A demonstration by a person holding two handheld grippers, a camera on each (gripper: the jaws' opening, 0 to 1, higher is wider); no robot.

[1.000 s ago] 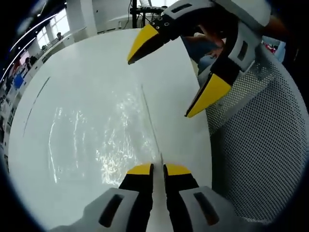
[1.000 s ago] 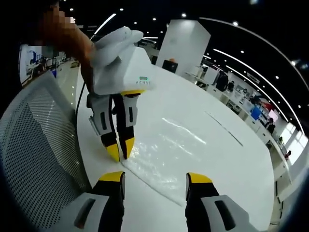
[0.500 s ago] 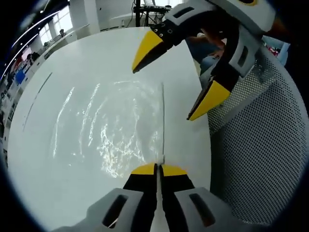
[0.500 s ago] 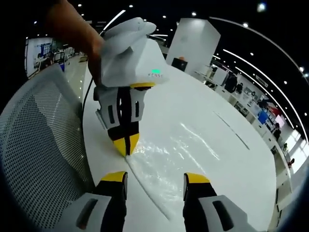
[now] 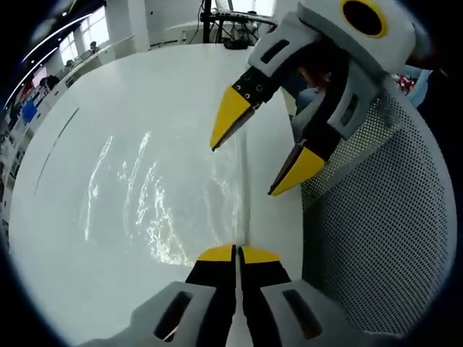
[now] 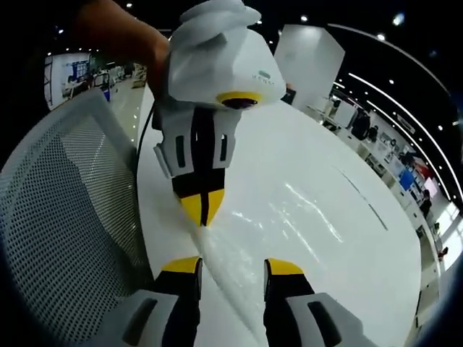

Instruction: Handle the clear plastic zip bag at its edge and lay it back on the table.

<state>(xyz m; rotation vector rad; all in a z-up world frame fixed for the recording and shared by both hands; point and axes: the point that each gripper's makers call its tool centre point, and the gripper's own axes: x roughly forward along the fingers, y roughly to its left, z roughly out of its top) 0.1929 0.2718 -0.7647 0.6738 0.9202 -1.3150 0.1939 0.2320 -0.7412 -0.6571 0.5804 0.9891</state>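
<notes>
Two grippers at work over one clear plastic zip bag [image 5: 166,195], which lies spread on a white bench [image 5: 108,101] with its film wrinkled and glinting under the ceiling lights.

Left gripper [image 5: 236,253] — black fingers with yellow tips, pressed together on the bag's straight edge at the near end of the left gripper view; the edge runs away from the tips as a thin line across the bench. In the right gripper view the same gripper [image 6: 203,211] hangs tip-down from above, its white housing held by a person's hand [image 6: 155,54], and its tips meet the bag [image 6: 289,224] at its near corner.

Right gripper [image 6: 230,266] — fingers spread apart, one yellow tip on either side of the bag's edge strip, nothing pinched between them. In the left gripper view it [image 5: 257,155] enters from the upper right, fingers parted and straddling the bag's edge line farther along, tips close above the film; whether they touch it cannot be told.

Bench surface — glossy white, with a dark seam line [image 5: 54,148] well beyond the bag.

Mesh chair back [image 5: 391,217] — white, perforated, just beside the bench edge; seen also in the right gripper view [image 6: 65,210].

Background — a large hall with strip lights and distant desks.
</notes>
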